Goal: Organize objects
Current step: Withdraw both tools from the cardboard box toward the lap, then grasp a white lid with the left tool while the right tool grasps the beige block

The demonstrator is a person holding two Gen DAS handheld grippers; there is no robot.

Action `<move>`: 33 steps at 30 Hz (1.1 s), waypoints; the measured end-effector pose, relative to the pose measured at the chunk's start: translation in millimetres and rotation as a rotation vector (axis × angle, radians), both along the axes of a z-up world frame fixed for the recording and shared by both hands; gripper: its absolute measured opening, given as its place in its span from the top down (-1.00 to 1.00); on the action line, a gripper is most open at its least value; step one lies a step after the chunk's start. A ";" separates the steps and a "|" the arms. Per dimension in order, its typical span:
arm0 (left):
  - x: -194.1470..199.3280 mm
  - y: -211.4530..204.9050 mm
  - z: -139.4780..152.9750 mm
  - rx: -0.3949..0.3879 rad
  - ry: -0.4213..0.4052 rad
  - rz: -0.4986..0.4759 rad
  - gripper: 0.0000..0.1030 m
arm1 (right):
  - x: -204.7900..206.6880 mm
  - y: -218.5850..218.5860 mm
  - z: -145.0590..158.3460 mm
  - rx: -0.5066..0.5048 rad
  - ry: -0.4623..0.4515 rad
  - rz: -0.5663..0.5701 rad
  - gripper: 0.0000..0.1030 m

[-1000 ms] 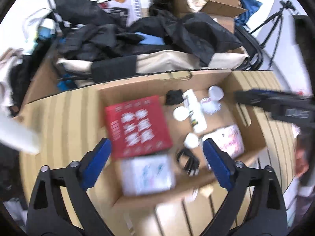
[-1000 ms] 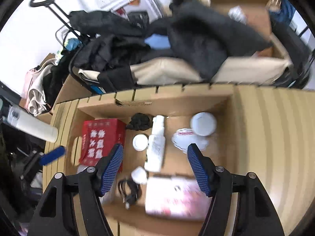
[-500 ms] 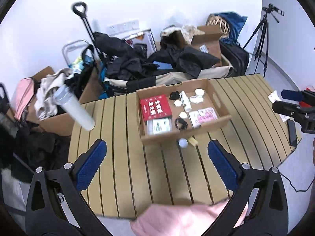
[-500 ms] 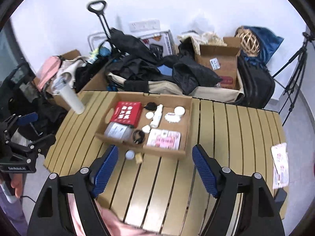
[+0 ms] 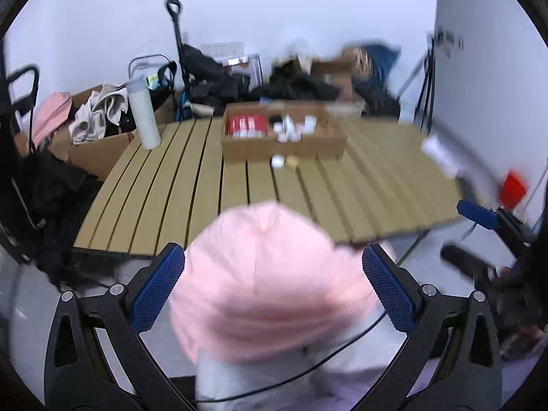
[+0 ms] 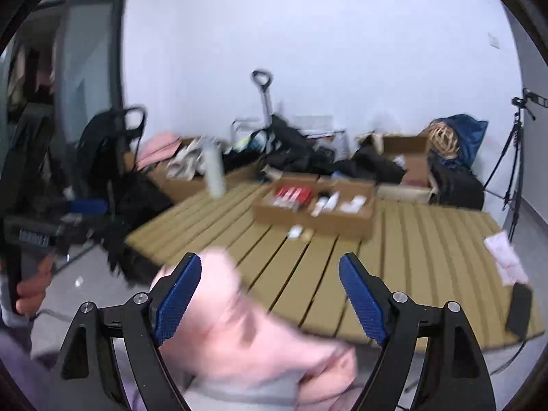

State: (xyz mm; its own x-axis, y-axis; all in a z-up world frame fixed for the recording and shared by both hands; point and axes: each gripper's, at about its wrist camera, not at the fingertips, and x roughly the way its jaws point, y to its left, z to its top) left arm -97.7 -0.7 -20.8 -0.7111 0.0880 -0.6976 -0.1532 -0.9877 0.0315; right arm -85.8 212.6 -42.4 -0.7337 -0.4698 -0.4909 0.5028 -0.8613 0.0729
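Note:
A shallow cardboard tray [image 5: 284,145] [image 6: 315,217] stands on the slatted wooden table [image 5: 205,185] [image 6: 411,260], far from both grippers. It holds a red box [image 5: 247,126] [image 6: 291,194] and several small white containers [image 5: 291,127]. Two small loose items [image 5: 283,161] [image 6: 300,232] lie on the table just in front of the tray. My left gripper [image 5: 273,287] is open and empty, off the table's near edge, over the person's pink-clad body [image 5: 270,274]. My right gripper [image 6: 270,296] is open and empty, also back from the table.
A tall white bottle [image 5: 143,113] [image 6: 214,171] stands at the table's far left. Boxes, dark clothes and bags [image 5: 294,85] pile behind the table. A tripod [image 6: 517,157] stands at the right. A phone [image 6: 519,310] and a paper packet [image 6: 503,257] lie at the table's right edge.
Both grippers have pulled far back and down from above the tray to beyond the table's near edge. The views now look across the table instead of down. Both stay open.

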 end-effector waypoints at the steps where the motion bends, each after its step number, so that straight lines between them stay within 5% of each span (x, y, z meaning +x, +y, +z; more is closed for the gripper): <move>1: -3.4 4.8 -4.6 -0.036 -0.014 -0.003 -1.00 | 3.3 -6.1 -9.3 0.013 -0.039 0.014 -0.67; 6: -8.8 6.1 -10.7 0.026 -0.008 0.007 -1.00 | 7.1 -20.5 -23.7 0.070 -0.090 0.039 -0.67; 15: -30.9 -7.9 -29.9 0.096 0.113 0.020 -1.00 | -30.0 7.4 -38.3 0.050 -0.142 -0.126 -0.66; 21: -129.8 -5.2 -32.8 -0.046 0.160 -0.001 -1.00 | -129.5 6.6 -52.1 0.054 -0.222 -0.121 -0.66; 26: -231.3 -10.5 -51.7 -0.051 0.082 -0.034 -1.00 | -245.9 -37.5 -75.1 0.105 -0.245 -0.063 -0.65; 29: -265.0 -10.3 -70.2 -0.044 0.035 -0.071 -1.00 | -306.7 -67.0 -101.2 0.167 -0.262 -0.041 -0.31; 33: -299.4 -2.2 -98.1 -0.025 -0.003 -0.156 -1.00 | -364.1 -93.8 -130.1 0.216 -0.310 -0.010 -0.27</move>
State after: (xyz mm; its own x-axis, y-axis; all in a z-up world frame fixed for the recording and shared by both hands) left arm -397.1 -2.9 -118.9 -0.6877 0.1796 -0.7034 -0.3047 -0.9508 0.0551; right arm -450.0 118.8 -172.5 -0.5390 -0.3247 -0.7772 0.4769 -0.8782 0.0362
